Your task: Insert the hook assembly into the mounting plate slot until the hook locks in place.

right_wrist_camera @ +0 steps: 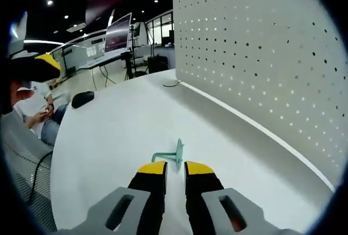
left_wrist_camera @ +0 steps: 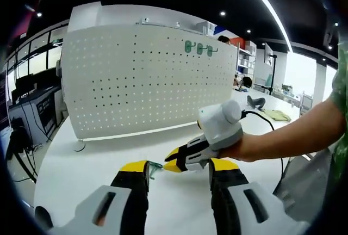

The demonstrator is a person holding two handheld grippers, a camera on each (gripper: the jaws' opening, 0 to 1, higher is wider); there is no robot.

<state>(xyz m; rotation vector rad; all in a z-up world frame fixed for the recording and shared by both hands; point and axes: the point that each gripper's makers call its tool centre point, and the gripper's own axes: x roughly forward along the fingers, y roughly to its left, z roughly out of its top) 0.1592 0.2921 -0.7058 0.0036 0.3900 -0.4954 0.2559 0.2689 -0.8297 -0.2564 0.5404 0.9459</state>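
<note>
Right gripper [right_wrist_camera: 175,168] jaws nearly closed, pinching the base of the green hook [right_wrist_camera: 172,155] low over the white worktop [right_wrist_camera: 109,137]. Left gripper [left_wrist_camera: 178,168] jaws wide apart, holding nothing; hook [left_wrist_camera: 154,168] sits between it and the right gripper [left_wrist_camera: 176,161]. Beyond, upright pegboard [left_wrist_camera: 147,77] with three green hooks [left_wrist_camera: 199,49] near its top.

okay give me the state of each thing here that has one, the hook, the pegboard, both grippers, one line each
green hook: lying on the white table, at the right gripper's tips, not in the pegboard.
pegboard: upright, three green hooks already mounted near its top edge.
right gripper: jaws nearly closed around the hook's end.
left gripper: open, holding nothing.
</note>
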